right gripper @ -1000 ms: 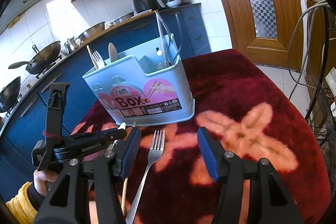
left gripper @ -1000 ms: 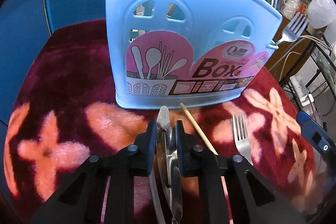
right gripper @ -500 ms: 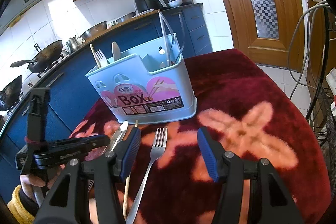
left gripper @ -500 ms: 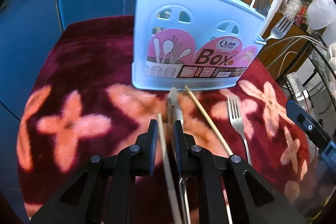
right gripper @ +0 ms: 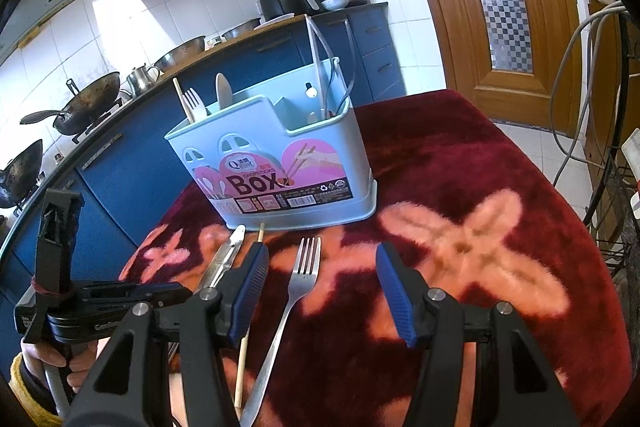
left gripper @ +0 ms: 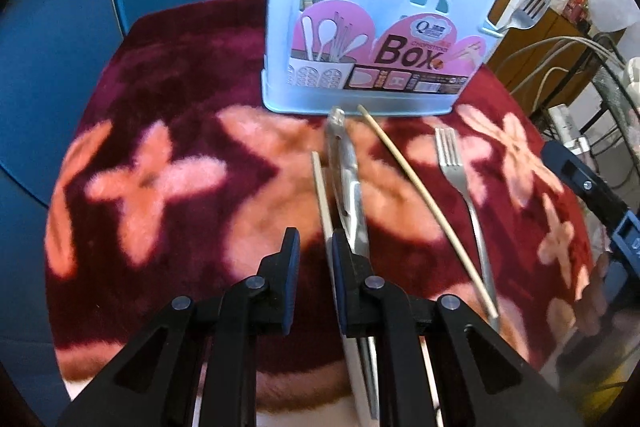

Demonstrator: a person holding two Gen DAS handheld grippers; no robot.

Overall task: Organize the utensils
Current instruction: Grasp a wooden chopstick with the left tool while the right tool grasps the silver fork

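Box already holds forks and spoons at the mat's far edge. Tongs, two chopsticks and a fork lie loose before it. Left gripper slightly parted, empty; right gripper wide open.

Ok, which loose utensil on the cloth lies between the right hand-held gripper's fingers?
The fork, tines toward the blue box, lies between the open right hand-held gripper fingers. The tongs and chopstick lie outside, to its left.
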